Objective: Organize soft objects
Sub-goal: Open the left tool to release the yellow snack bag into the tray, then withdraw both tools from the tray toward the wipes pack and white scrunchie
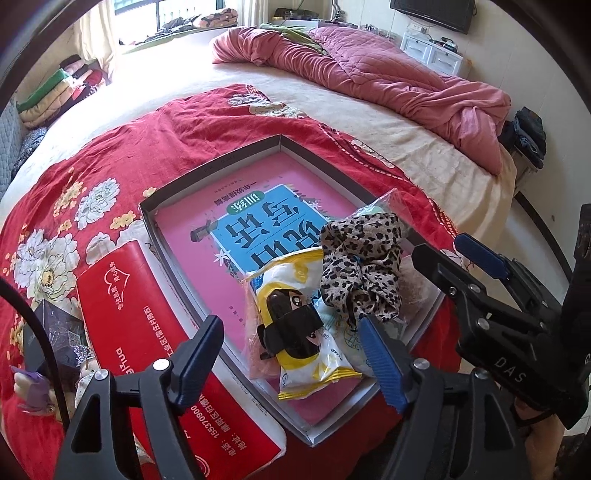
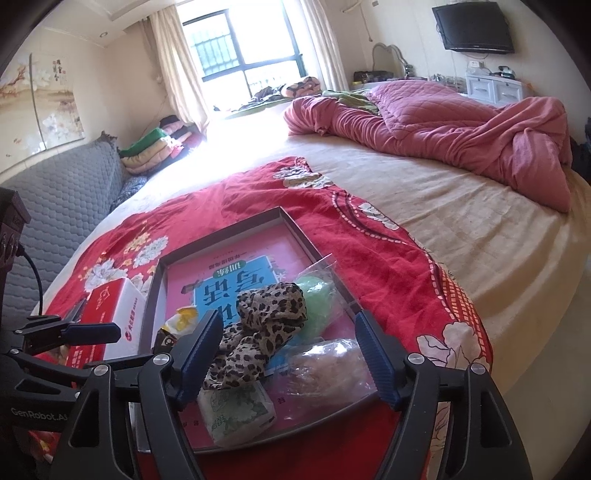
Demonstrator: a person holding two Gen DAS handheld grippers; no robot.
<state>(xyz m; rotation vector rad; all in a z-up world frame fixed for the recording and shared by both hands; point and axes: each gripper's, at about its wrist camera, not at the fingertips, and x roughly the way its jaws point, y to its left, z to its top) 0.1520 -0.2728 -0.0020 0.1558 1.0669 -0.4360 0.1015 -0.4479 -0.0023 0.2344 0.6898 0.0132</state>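
Soft goods gathered in the tray, both tongs wide and empty.

Your leopard-print scarf (image 2: 258, 332) lies bunched in the shallow tray (image 1: 207, 170) beside the yellow snack packet (image 1: 299, 325); it looks light, limp and crushable, so pinch the thickest fold. Left gripper (image 1: 291, 354) and right gripper (image 2: 288, 354) gape above, gripping nothing.

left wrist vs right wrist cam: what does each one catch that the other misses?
Left wrist only: the yellow snack packet in full and a purple item at the left edge.
Right wrist only: the grey sofa, wall painting and a green ball in plastic.
Both: the tray holding a book, the leopard-print scarf, red box, pink quilt, TV. Both grippers open, holding nothing.
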